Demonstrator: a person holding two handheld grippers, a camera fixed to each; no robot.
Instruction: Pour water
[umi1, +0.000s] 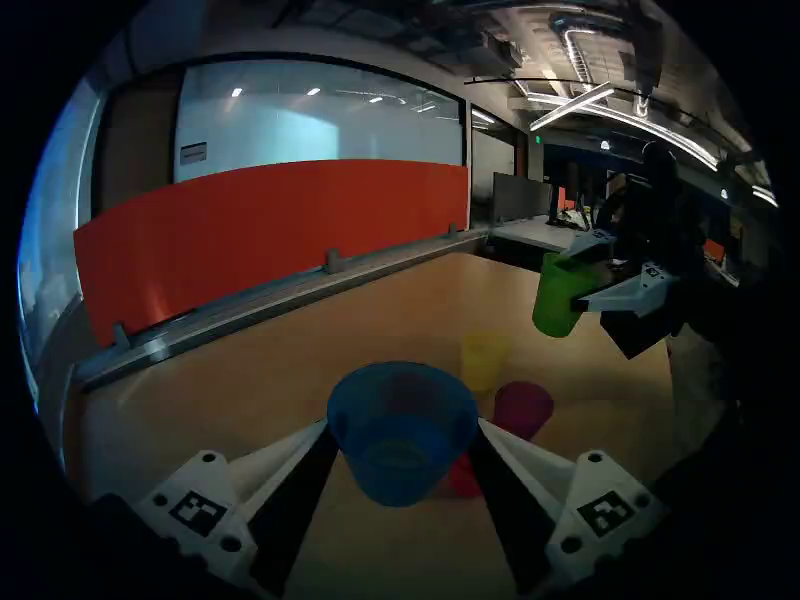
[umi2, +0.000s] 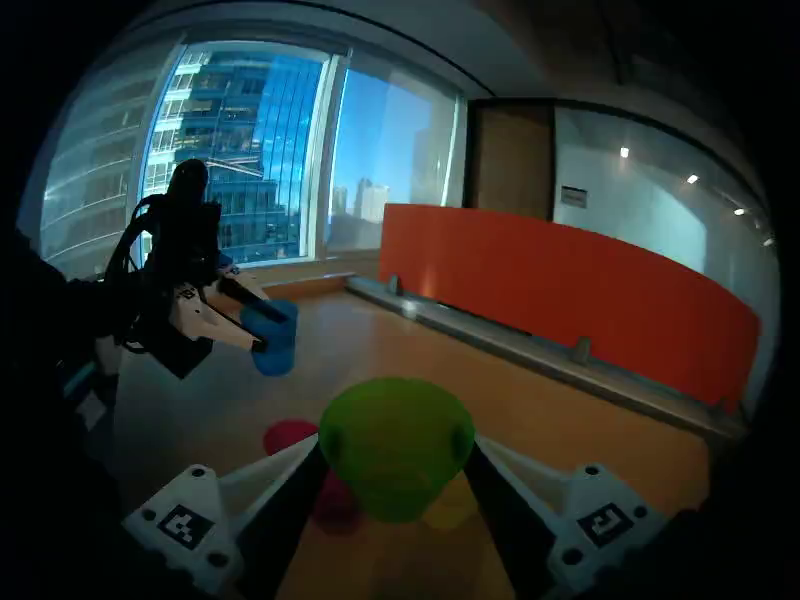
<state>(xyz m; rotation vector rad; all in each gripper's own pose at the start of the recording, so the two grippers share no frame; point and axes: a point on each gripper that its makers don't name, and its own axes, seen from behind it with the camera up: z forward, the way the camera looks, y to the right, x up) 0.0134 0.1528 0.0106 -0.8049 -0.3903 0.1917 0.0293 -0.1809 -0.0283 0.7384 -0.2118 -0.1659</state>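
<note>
With the left tongs (umi1: 403, 432) clamped on the blue cup (umi1: 400, 470) and the right tongs (umi2: 394, 447) on the green cup (umi2: 395, 485), both aloft and well apart over the surface (umi1: 300, 360), tipping before the rims align would likely spill water.

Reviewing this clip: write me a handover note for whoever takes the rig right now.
Left gripper: shut on the blue cup, held upright above the table.
Right gripper: shut on the green cup, also lifted, apart from the blue one.
On the table: yellow cup, magenta cup, red cup.
Done: both cups picked up.
Left: bring them together and pour. No stream shows, and I cannot tell which cup holds water.
</note>
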